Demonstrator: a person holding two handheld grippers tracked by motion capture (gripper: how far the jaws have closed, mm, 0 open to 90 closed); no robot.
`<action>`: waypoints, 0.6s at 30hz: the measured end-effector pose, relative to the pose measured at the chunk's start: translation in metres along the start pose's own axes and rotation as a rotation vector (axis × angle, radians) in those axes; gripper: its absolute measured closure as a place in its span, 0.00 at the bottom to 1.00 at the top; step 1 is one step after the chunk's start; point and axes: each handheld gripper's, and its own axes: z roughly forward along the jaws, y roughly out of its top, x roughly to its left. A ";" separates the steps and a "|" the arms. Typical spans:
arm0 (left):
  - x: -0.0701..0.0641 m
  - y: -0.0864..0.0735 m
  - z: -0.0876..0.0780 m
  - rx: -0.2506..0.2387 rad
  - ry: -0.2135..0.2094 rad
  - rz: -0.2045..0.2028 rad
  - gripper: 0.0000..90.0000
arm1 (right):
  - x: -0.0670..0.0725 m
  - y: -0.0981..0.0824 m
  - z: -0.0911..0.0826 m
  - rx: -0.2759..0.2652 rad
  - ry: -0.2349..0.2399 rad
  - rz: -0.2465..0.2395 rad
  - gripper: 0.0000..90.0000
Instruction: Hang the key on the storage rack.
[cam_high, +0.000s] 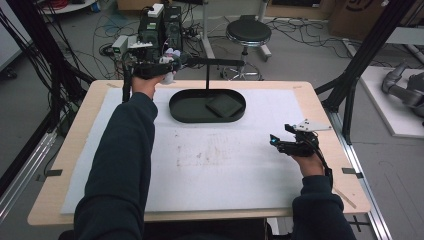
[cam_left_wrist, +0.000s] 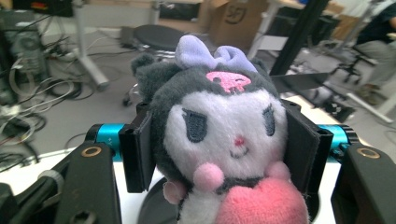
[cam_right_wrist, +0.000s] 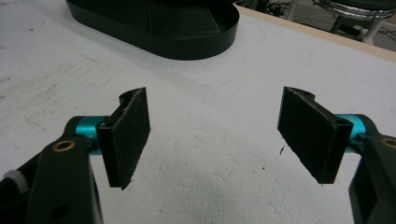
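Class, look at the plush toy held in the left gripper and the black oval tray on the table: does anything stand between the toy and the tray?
Nothing visible does. The left gripper holds the plush toy near the tray's far left end. Only a dark flat square pad lies inside, in its right half; the left half is free.

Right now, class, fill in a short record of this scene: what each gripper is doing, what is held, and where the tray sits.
left gripper: shut on the plush toy, raised near the table's far left edge
plush toy: dark hood, lilac bow, white face, pink heart in front
right gripper: open, nothing between the jaws, above the white mat
tray: black, oval, at the far middle of the mat
in tray: one flat dark square piece
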 end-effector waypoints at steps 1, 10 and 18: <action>0.002 -0.003 0.000 0.009 0.016 0.004 0.40 | 0.000 0.000 0.000 0.000 0.000 -0.002 0.29; 0.013 -0.033 0.000 0.060 0.105 0.007 0.40 | 0.001 -0.001 0.000 0.003 0.006 -0.003 0.29; 0.011 -0.051 0.013 0.106 0.117 0.045 0.39 | 0.003 -0.001 0.001 0.005 0.018 -0.020 0.29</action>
